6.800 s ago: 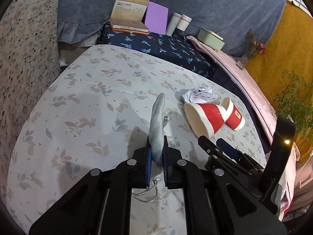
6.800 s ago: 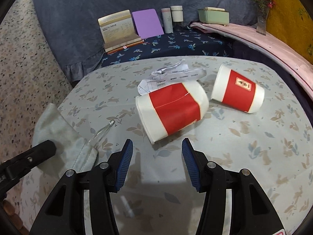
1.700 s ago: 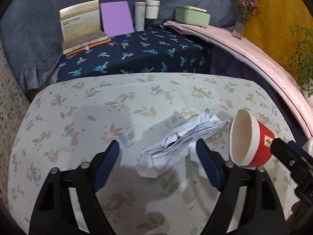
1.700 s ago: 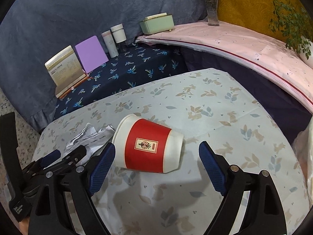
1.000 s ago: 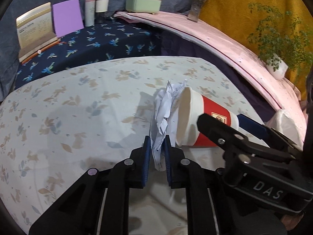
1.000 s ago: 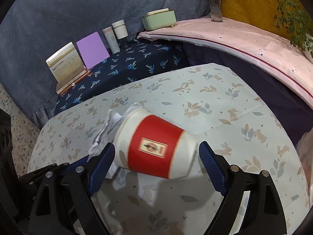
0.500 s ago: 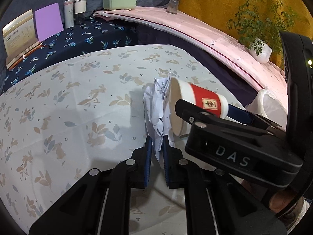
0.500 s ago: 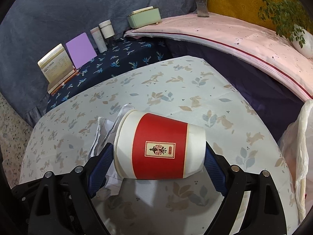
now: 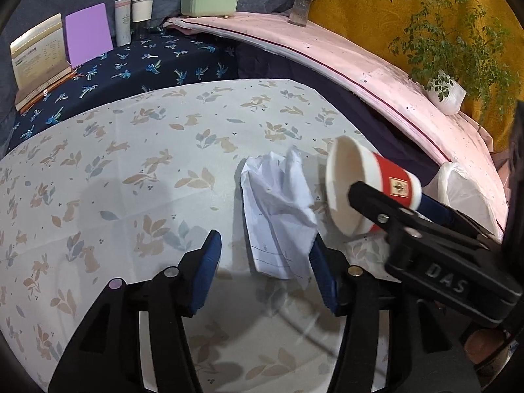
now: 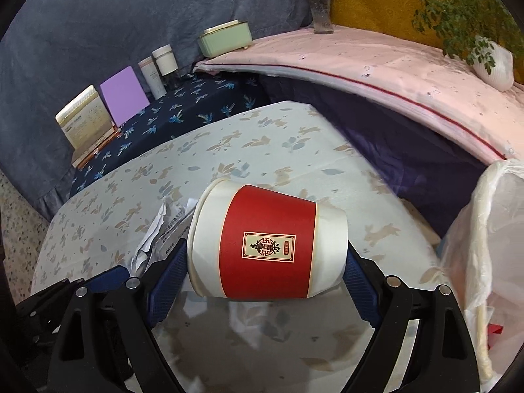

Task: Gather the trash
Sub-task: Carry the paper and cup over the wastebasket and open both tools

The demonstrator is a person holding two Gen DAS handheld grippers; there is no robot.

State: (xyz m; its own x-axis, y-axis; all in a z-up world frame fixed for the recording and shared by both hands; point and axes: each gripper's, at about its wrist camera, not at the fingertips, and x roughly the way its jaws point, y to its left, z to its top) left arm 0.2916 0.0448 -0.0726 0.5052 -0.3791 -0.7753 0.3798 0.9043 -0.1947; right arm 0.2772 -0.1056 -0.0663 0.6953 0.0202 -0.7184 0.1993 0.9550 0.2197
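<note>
Clutter lines the upper left of both views: an open booklet (image 9: 37, 57), a purple card (image 9: 88, 39), two pale tubes (image 9: 134, 14) and a mint-green box (image 9: 209, 0) stand along a navy patterned cloth (image 9: 157, 65) before a grey-blue drape. A vase of flowers (image 9: 306, 0) and a potted plant (image 9: 445, 88) sit on the pink-covered ledge (image 9: 376, 75) at upper right, against a mustard wall.

At the right edge, a thin white plastic bag (image 10: 491, 245) stands open; its contents cannot be made out.

Near the picture's centre, the right gripper (image 10: 262, 271) clamps a red-and-white paper cup (image 10: 265, 242) sideways, one blue pad at the rim and one at the base, the cup empty inside. The left gripper (image 9: 265, 271) has just been opening, and its pads stand apart around the crumpled paper (image 9: 278, 209), which leans on the right-hand pad, just left of the cup's mouth.

Below lies a pale tablecloth (image 9: 131, 180) printed with rabbits and leaves.
</note>
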